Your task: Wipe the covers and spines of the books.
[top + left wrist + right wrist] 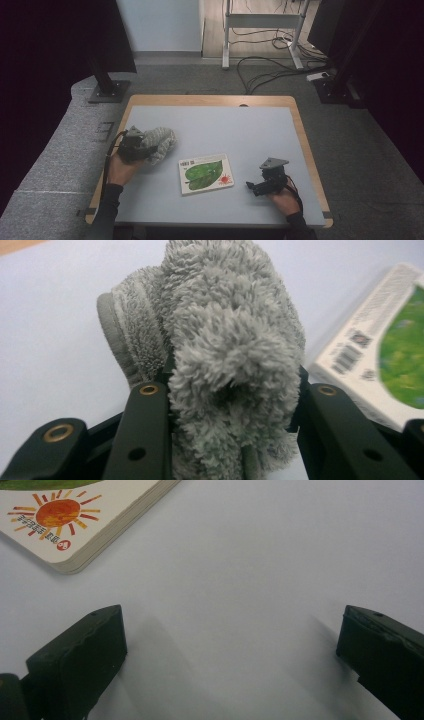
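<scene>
A pale blue table [260, 130] with a wooden rim stood on grey carpet, cables trailing on the floor beyond it. A picture book [206, 173] with a green leaf cover lay flat between the two tools, just beside the left one. The left gripper [134, 146] was clamped on a bunched grey towel [225, 355], which bulged out ahead of its jaws. The right gripper [268, 181] rested low over bare tabletop, jaws spread wide and holding nothing, the book's corner [75, 525] ahead.
</scene>
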A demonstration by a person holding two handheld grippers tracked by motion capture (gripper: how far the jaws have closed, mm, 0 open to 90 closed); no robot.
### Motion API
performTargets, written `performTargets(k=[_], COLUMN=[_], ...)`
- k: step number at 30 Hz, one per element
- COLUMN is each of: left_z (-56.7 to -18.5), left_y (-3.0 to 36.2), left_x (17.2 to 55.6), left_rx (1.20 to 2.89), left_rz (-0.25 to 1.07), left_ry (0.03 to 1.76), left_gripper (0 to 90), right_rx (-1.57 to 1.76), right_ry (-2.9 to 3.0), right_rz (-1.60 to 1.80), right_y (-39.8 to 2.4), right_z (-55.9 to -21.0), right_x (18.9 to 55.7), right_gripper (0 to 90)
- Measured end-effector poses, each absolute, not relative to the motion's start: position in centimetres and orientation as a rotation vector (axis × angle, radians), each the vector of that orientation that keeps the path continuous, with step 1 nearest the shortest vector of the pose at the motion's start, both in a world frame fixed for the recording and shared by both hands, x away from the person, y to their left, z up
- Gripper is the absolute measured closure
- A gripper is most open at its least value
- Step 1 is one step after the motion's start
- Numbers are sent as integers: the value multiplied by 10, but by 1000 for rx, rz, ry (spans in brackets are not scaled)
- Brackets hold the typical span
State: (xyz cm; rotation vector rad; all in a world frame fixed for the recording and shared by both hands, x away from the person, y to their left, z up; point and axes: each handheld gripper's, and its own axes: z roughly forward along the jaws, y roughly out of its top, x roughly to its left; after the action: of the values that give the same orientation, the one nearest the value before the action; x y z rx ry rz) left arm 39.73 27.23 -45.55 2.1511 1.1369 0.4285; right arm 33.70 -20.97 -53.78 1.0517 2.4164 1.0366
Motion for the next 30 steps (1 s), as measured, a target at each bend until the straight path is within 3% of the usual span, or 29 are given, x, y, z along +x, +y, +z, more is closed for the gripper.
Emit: performTargets(k=[16,23,30], left_z=[-496,-484,-463], left_y=[283,286,293], left_x=[411,405,389], left_rx=[2114,2108,2054], left_rz=[353,372,368], left_ry=[1215,1201,1154], left_gripper=[525,300,163], right_rx=[1052,1052,1052], right_ry=[2416,2416,2416], right_rz=[1037,1037,1036], right_y=[-210,-210,-210], right_z=[-538,-538,-538], right_x=[337,337,337], right_gripper=[0,0,0])
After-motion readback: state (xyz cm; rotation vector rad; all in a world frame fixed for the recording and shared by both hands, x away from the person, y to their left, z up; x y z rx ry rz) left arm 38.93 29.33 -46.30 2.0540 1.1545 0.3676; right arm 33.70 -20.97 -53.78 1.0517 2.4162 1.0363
